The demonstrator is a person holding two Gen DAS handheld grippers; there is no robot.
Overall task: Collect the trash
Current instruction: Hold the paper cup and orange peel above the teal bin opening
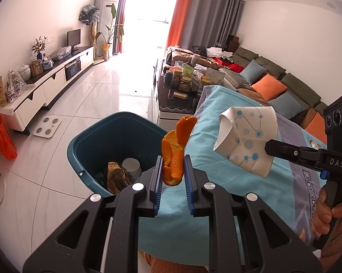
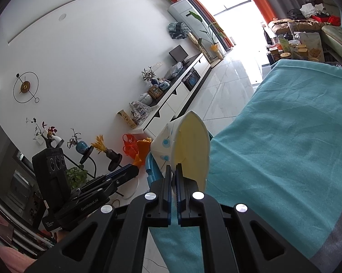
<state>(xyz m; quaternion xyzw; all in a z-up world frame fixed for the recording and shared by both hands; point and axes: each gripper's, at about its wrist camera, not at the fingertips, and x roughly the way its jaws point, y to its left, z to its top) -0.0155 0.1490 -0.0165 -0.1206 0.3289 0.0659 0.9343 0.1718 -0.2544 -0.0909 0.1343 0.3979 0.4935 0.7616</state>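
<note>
The left gripper (image 1: pixel 173 173) had its fingers clamped on an orange peel (image 1: pixel 174 154), held up just beside the teal bin (image 1: pixel 95 143) at the edge of the blue-clothed table (image 1: pixel 250 182). To its right, the right gripper (image 2: pixel 173 182) pinched the wall of a crushed paper cup (image 2: pixel 184 143). Both looked light and soft: the peel limp and likely slick, the cup best held by its folded rim. "DAS" showed on the right gripper, "GenRobot.AI" on the left.

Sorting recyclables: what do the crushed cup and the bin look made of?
Crushed cup: likely paper, matte white with printed blue dots; it holds sharp creases. Bin: likely plastic, smooth teal, slightly glossy moulded rim.
</note>
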